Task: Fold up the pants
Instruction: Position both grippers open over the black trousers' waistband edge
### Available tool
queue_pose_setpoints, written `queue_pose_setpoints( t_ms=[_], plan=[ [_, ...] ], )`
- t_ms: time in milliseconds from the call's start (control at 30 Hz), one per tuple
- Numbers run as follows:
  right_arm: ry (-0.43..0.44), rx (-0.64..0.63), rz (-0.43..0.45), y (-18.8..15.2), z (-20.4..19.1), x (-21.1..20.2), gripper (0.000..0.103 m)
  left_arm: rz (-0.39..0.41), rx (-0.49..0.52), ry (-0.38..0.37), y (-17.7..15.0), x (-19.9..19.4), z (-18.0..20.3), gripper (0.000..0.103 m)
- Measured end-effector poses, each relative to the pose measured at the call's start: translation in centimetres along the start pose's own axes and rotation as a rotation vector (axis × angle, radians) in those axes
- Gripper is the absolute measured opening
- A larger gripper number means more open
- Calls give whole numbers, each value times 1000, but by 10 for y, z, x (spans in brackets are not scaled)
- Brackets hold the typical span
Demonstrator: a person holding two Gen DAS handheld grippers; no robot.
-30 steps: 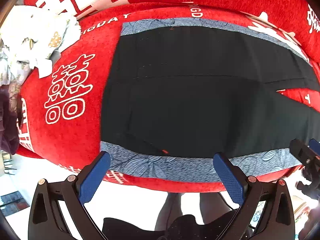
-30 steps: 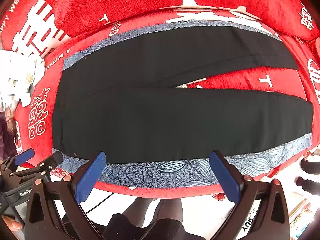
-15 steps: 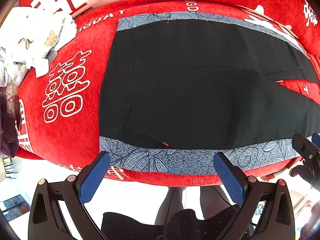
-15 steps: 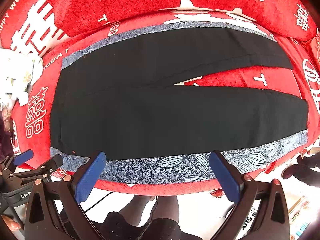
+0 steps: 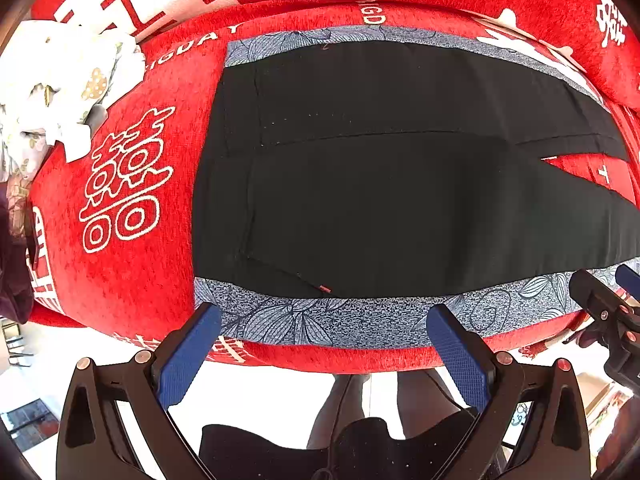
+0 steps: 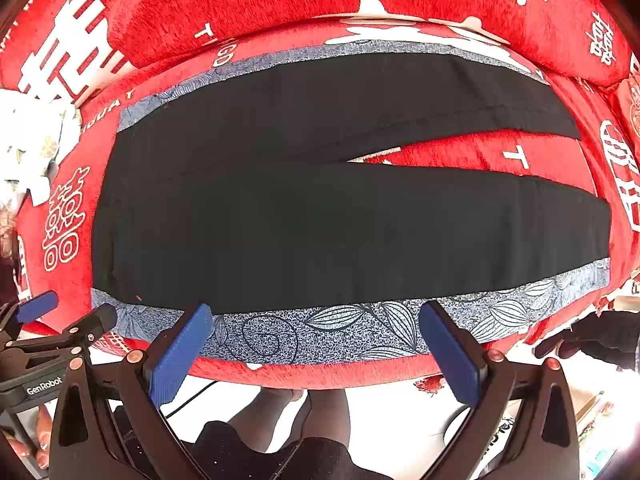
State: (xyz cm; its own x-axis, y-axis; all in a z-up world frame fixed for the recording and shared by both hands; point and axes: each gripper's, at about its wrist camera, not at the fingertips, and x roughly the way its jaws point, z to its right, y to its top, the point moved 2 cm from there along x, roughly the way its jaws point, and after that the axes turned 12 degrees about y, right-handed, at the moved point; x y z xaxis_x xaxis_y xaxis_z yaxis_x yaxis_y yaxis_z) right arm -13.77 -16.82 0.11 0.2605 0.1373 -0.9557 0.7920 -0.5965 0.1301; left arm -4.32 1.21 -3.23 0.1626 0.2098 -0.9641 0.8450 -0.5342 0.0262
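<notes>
Black pants point(image 5: 380, 184) with blue-grey leaf-patterned side stripes lie flat and spread on a red cushion, waistband to the left, both legs running right and split apart point(image 6: 320, 220). My left gripper point(image 5: 324, 344) is open and empty, hovering over the near side stripe point(image 5: 320, 320) close to the waist end. My right gripper point(image 6: 316, 340) is open and empty, over the near stripe point(image 6: 340, 332) at mid-leg. Each gripper shows at the edge of the other's view: the right one in the left wrist view point(image 5: 608, 312), the left one in the right wrist view point(image 6: 52, 320).
The red cushion point(image 5: 132, 264) carries white lettering and has a red backrest point(image 6: 280, 8) behind. A crumpled white floral cloth point(image 5: 56, 88) lies at the far left. The cushion's front edge point(image 6: 320, 376) drops to a pale floor where the person's legs stand.
Both grippers have drawn back and up a little, so more of the near stripe and cushion edge shows. The pants have not moved. Both stay open.
</notes>
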Motion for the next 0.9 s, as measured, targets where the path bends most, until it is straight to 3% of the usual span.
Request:
queue_pose_setpoints(
  t_ms=[900],
  plan=[
    [-2, -18, -22, 1, -6, 13, 103, -25, -40, -8, -5, 17, -21, 103]
  ],
)
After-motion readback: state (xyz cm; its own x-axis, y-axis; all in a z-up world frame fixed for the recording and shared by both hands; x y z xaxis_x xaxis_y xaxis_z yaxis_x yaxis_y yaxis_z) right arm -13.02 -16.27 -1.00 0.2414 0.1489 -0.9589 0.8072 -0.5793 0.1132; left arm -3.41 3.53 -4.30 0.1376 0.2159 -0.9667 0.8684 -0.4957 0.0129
